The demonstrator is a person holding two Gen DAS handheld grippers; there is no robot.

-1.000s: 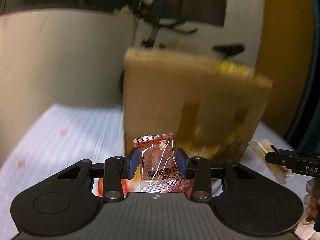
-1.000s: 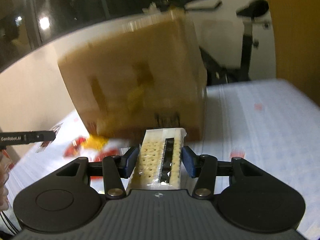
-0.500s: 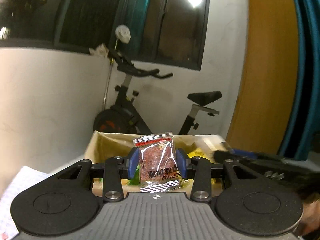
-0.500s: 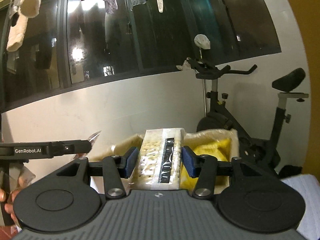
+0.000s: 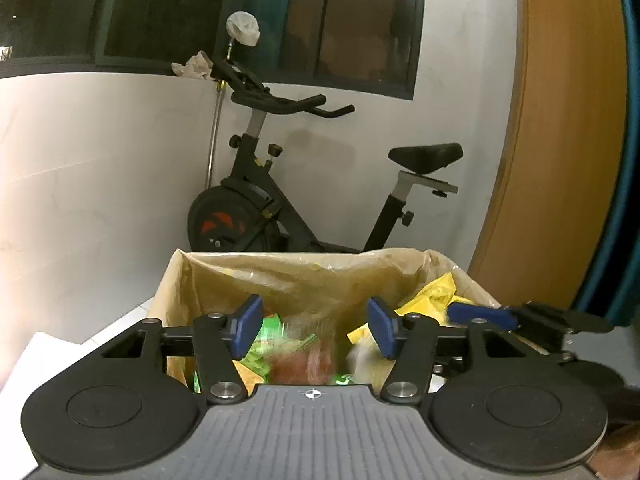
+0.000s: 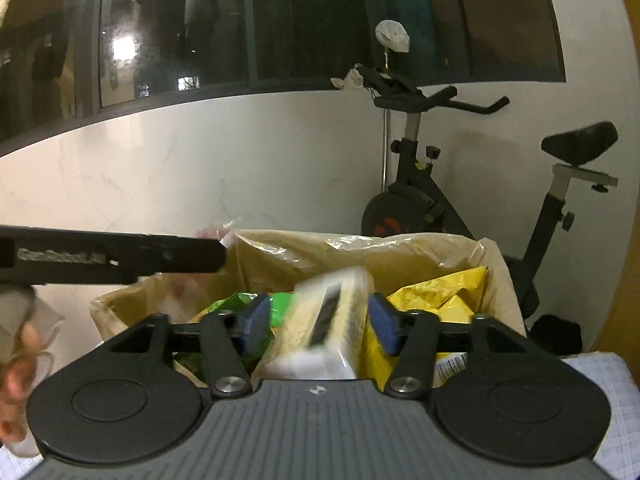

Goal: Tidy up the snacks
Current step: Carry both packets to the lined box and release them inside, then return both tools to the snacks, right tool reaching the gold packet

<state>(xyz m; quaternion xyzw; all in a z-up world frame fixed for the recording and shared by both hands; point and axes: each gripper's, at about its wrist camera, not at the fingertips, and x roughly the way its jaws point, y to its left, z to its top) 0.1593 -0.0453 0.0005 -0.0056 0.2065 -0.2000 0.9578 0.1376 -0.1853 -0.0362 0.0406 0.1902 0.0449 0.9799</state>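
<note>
A cardboard box (image 5: 176, 280) lined with clear plastic holds green and yellow snack bags (image 5: 432, 300). My left gripper (image 5: 314, 326) is open over it. A blurred red-brown snack packet (image 5: 308, 364) is below the jaws, falling into the box. My right gripper (image 6: 318, 326) is open over the same box (image 6: 504, 276). A blurred cracker pack (image 6: 320, 332) drops between its jaws, no longer pinched. The right gripper shows in the left wrist view (image 5: 520, 320), the left gripper's side in the right wrist view (image 6: 116, 256).
An exercise bike (image 5: 288, 200) stands behind the box against a white wall (image 5: 80, 180). A wooden panel (image 5: 560, 140) is at the right. White cloth (image 6: 600, 384) covers the table beside the box.
Both grippers rose from the table to above the box and opened. The red-brown packet and the cracker pack have been let go and are falling in.
</note>
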